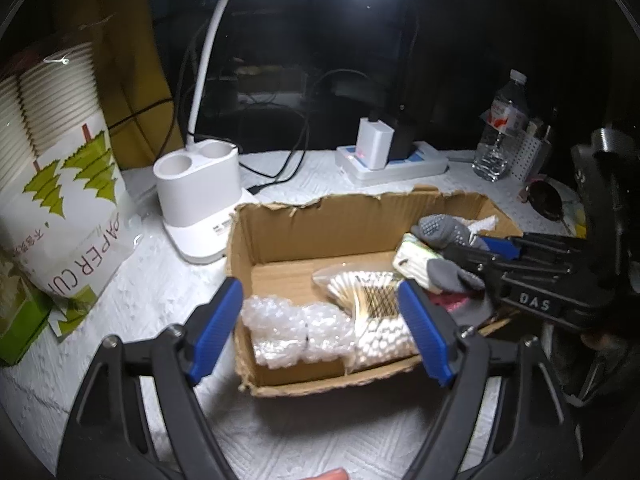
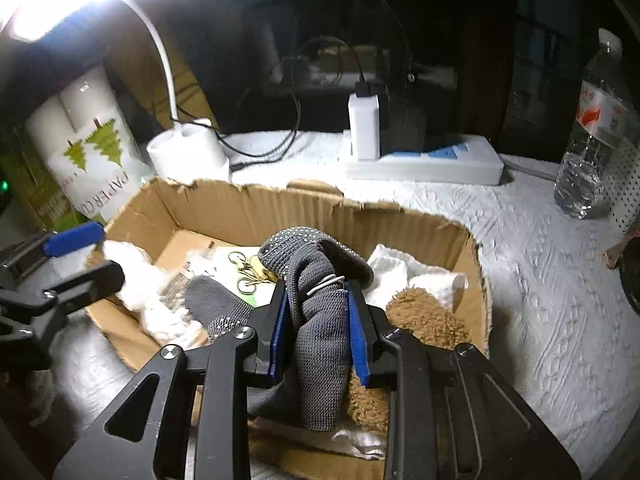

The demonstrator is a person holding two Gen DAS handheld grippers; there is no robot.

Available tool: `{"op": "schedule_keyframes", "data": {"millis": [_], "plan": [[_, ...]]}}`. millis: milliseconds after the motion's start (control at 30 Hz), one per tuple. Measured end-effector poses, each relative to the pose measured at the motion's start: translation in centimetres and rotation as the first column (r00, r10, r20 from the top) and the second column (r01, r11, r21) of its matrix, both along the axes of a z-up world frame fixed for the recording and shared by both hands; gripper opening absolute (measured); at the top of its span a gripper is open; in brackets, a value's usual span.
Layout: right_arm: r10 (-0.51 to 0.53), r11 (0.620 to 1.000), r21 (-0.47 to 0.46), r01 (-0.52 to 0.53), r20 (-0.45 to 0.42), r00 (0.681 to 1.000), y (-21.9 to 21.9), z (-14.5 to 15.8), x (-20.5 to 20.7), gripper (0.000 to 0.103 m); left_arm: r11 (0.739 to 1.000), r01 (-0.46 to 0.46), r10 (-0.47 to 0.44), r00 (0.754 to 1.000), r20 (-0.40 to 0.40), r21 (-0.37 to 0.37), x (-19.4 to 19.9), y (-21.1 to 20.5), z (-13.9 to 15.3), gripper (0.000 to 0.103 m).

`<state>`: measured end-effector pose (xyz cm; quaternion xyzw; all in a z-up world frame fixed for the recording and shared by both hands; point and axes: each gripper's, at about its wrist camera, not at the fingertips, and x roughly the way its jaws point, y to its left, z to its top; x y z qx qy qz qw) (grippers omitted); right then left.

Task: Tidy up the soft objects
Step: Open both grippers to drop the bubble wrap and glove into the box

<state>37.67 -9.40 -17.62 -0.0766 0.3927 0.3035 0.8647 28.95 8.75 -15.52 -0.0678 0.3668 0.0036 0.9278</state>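
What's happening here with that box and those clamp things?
A person is tidying soft things into a torn cardboard box with a clamp-like tool in each hand. The right gripper has its fingers closed on a bundle of grey dotted socks and holds it over the box, above a brown fuzzy toy and white cloths. The left gripper hangs open and empty at the box's near edge, over a bubble wrap roll.

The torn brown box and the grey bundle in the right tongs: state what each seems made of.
Torn brown open box: corrugated cardboard, matte; ragged rim and a fluted edge show. Grey bundle with dotted patches: knitted fabric, probably a glove or sock; visible weave, with pale grip dots that look rubbery. The right tongs press it between blue pads, and it creases softly.
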Motion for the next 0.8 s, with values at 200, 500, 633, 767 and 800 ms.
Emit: {"op": "schedule_keyframes", "data": {"millis": [200,500,633,767,800], "plan": [[-0.01,1.0,-0.006,0.01,0.001,1.0,0.0,0.2,-0.2,0.031,1.0,0.004,-0.004,1.0,-0.004,-0.016,-0.2,-0.2,-0.1,0.081],[-0.039,0.999,0.015,0.039,0.038,0.998,-1.3,2.0,-1.4,0.052,1.0,0.005,-0.005,1.0,0.021,-0.022,-1.3,-0.7,1.0,0.081],[-0.053,0.998,0.022,0.052,0.058,0.997,-1.9,2.8,-2.3,0.053,1.0,0.009,-0.008,0.999,0.033,-0.02,-2.1,-1.1,1.6,0.081],[-0.053,0.998,0.02,0.052,0.074,0.996,-2.4,3.5,-3.4,0.053,1.0,0.016,-0.015,0.999,0.049,-0.02,-3.0,-1.6,2.3,0.081],[-0.053,0.998,0.02,0.052,0.079,0.995,-2.5,3.7,-3.7,0.053,1.0,0.017,-0.016,0.998,0.053,-0.02,-3.2,-1.7,2.4,0.081]]}}
